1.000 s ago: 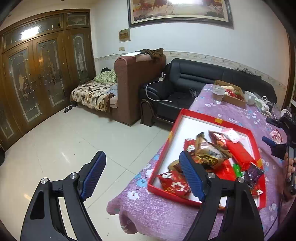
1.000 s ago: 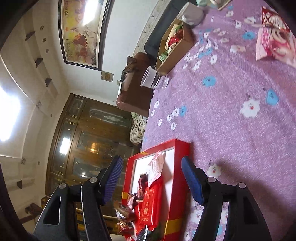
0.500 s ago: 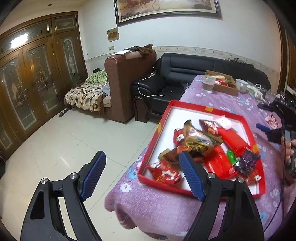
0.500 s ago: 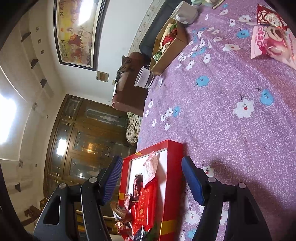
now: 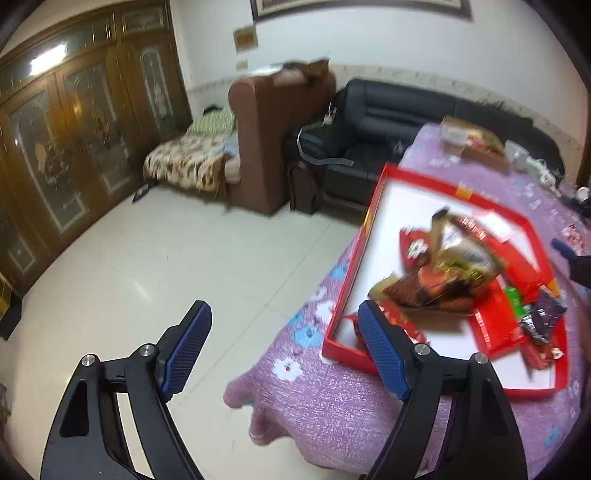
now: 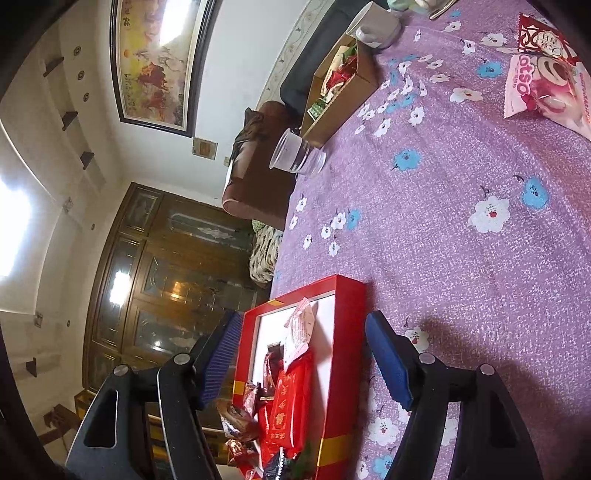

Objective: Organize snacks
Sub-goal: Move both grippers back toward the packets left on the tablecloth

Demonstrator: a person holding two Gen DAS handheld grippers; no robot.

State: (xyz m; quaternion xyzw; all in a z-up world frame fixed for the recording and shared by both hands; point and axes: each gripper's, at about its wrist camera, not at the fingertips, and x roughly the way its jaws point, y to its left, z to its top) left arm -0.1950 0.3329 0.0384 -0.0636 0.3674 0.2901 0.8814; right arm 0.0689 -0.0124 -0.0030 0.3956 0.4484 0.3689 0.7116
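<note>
Hanging over the floor at the near corner of the surface (image 5: 354, 413), the left claw (image 5: 284, 350) stands wide open with nothing between its blue pads. Its right finger overlaps the near edge of the red box (image 5: 364, 258), hiding part of a red packet there. Ahead and to the right of this claw, the box holds a heap of snacks (image 5: 454, 273); motion blur smears the wrappers, so only a gold-and-brown bag on top and red, green and dark purple packets can be made out. Past the box, a cardboard box (image 5: 480, 144) sits blurred at the far end of the surface.

The right claw (image 6: 303, 358) is likewise spread wide and grips nothing. Seen from its tilted view, the red box (image 6: 347, 369) lies between its fingers, the lower end cut off by the frame. Far ahead stand a clear plastic cup (image 6: 295, 157) and a white mug (image 6: 376, 24) just beside the cardboard box (image 6: 351, 92). Ahead and to the right, a pink snack bag (image 6: 546, 92) lies well apart from the red box, partly cropped at the edge.
</note>
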